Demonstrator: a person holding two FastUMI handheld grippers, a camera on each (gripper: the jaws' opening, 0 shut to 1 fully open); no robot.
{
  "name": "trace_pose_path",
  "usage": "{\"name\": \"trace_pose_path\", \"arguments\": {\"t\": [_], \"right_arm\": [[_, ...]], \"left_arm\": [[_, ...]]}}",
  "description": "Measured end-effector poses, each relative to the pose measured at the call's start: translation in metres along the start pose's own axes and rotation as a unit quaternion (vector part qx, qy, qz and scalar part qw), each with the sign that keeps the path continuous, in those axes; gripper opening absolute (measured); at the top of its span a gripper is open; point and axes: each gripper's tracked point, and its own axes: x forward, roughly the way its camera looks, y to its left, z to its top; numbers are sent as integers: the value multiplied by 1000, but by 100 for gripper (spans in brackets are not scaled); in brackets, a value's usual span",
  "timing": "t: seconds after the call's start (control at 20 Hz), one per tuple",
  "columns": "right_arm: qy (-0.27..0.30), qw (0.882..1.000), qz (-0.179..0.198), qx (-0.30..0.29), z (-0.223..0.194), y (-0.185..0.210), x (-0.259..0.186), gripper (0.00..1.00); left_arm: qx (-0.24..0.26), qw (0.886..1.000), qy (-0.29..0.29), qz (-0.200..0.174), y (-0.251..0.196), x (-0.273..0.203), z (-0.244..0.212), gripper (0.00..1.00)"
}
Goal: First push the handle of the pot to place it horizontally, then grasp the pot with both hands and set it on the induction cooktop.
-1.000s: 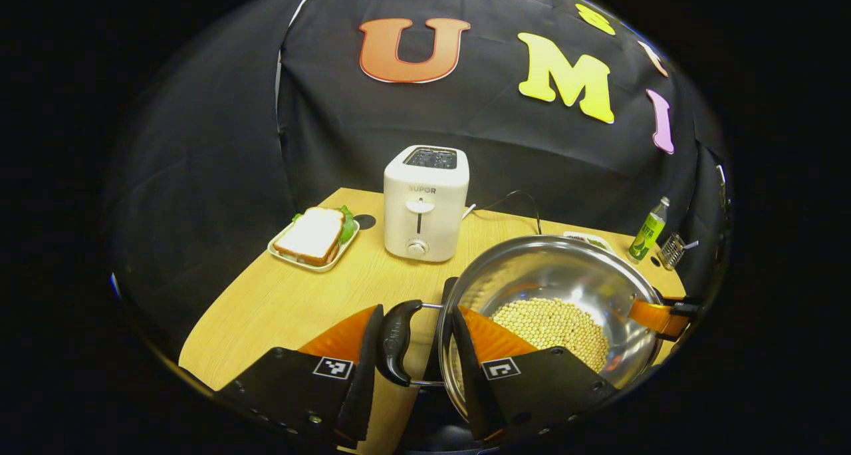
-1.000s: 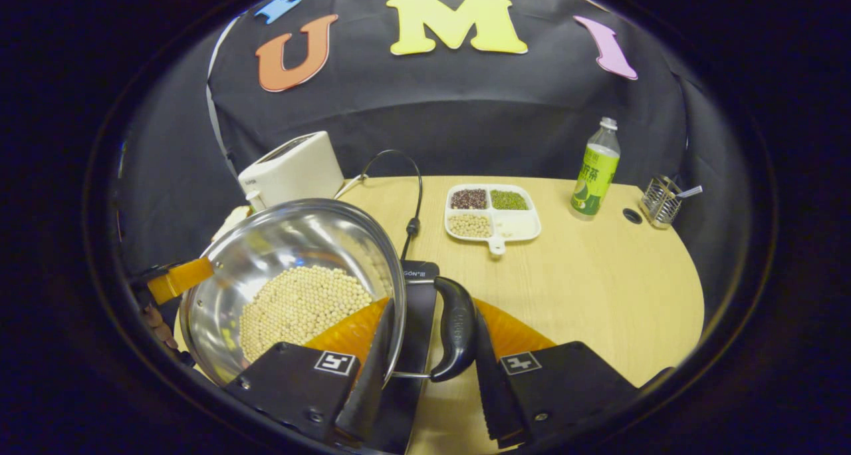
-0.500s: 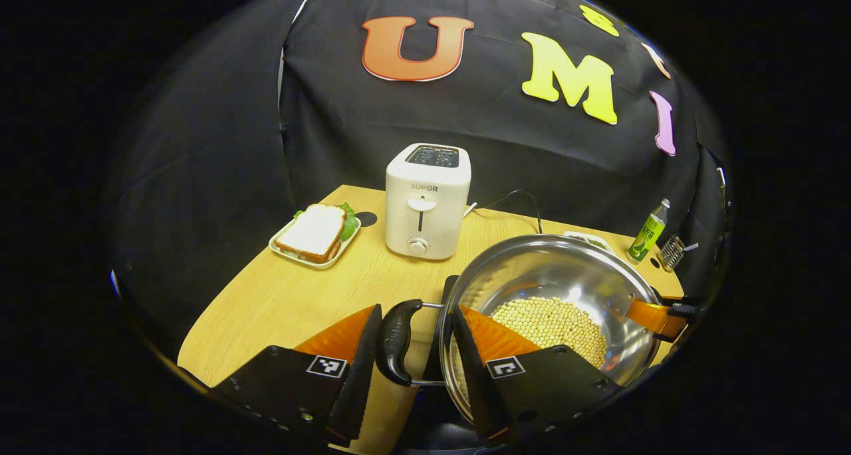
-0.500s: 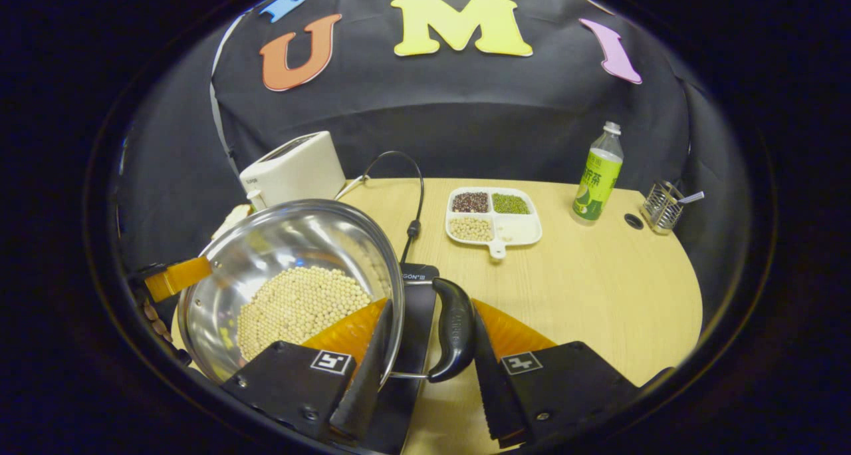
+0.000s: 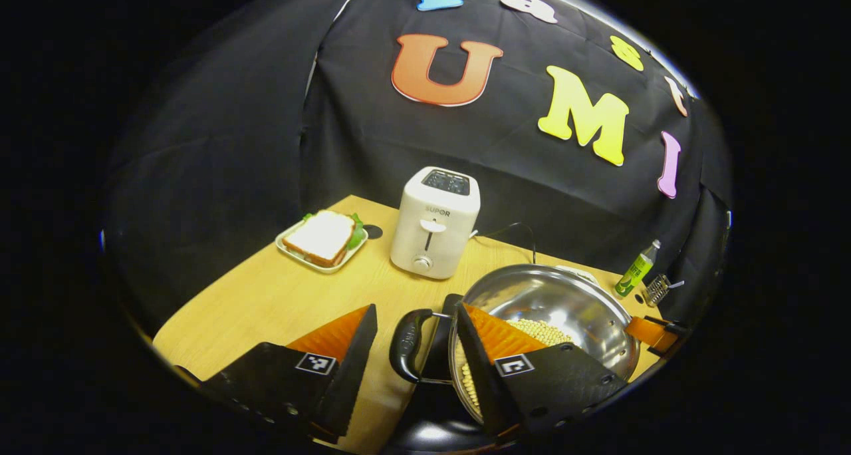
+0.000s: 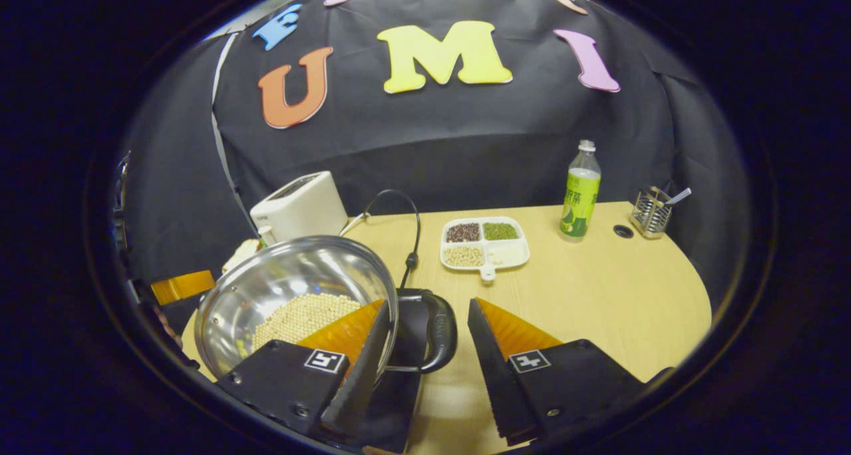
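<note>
In the left gripper view the left hand-held gripper (image 5: 413, 365) stands spread wide around the pot's (image 5: 552, 302) near loop handle (image 5: 407, 345) without pressing it, the pot of beans sitting on the dark induction cooktop (image 5: 435, 402) at the front of the wooden worktop (image 5: 266, 302), with a toaster (image 5: 435, 232) and a sandwich tray (image 5: 322, 239) behind under the black cloth wall. In the right gripper view the right hand-held gripper (image 6: 425, 355) is likewise open astride the other handle (image 6: 439, 332), nothing held; the setting-down looks done, so the next move is probably to draw both straight back without snagging the loops, clear of the cable (image 6: 409, 235), bean dish (image 6: 485, 249), bottle (image 6: 578, 192) and wire holder (image 6: 650, 212).
</note>
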Motion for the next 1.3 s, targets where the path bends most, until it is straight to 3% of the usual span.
{"name": "trace_pose_path", "arguments": {"t": [0.1, 0.25, 0.3, 0.9, 1.3], "right_arm": [[-27, 1000, -1, -5, 12, -6, -16, 80], [-66, 998, -3, -23, 32, -16, -44, 87], [-80, 996, -19, -25, 36, -27, -54, 96], [-181, 982, -57, -6, 55, -128, -202, 97], [-231, 970, -80, -9, 78, -170, -302, 97]], "left_arm": [[8, 1000, -26, 10, 2, -14, 12, 93], [20, 998, -53, 11, -6, -39, 23, 94], [26, 998, -64, 12, -8, -48, 27, 95], [77, 987, -139, -6, -72, -164, 38, 95], [73, 978, -187, -54, -127, -239, 63, 95]]}}
